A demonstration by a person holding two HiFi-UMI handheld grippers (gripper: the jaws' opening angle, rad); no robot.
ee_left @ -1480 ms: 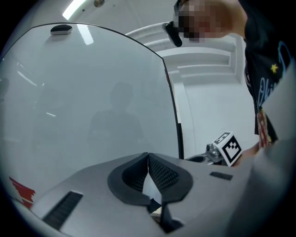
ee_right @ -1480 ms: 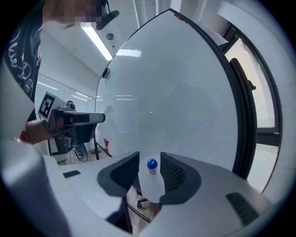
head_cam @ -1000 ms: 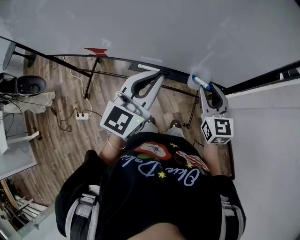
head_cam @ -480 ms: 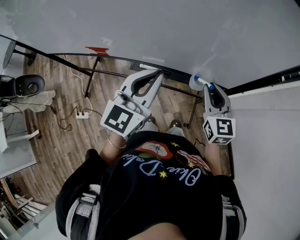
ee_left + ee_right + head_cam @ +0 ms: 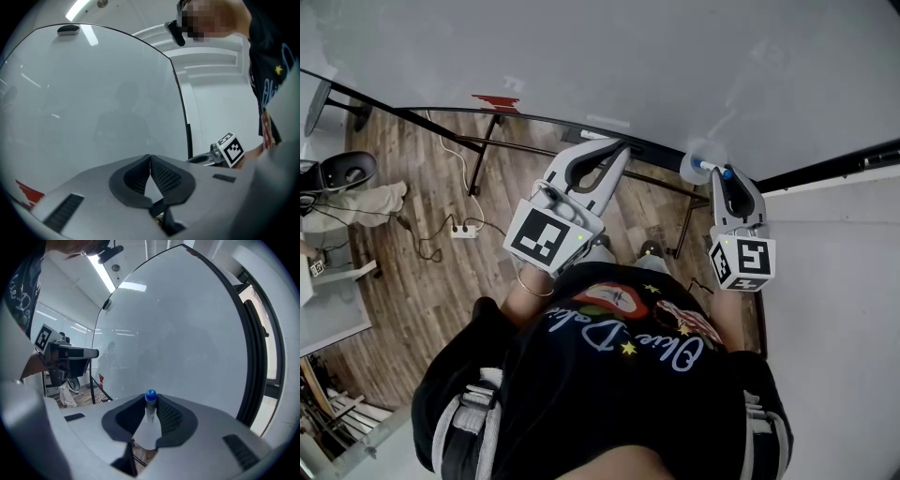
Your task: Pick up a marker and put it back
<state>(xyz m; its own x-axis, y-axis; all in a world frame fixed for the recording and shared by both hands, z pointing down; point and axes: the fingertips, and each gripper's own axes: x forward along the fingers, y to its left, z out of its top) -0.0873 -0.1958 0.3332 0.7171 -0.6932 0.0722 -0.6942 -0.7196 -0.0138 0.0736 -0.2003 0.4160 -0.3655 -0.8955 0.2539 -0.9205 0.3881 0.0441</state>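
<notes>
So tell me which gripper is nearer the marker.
Right. The right gripper has just closed its jaws on the marker; the left gripper, shut and empty, sits apart to its left.

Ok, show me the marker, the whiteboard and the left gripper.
marker (image 5: 150, 409), right gripper view, barrel just below the blue cap.
whiteboard (image 5: 581, 56), head view, bare white surface.
left gripper (image 5: 150, 158), left gripper view, where its closed tips meet.
</notes>
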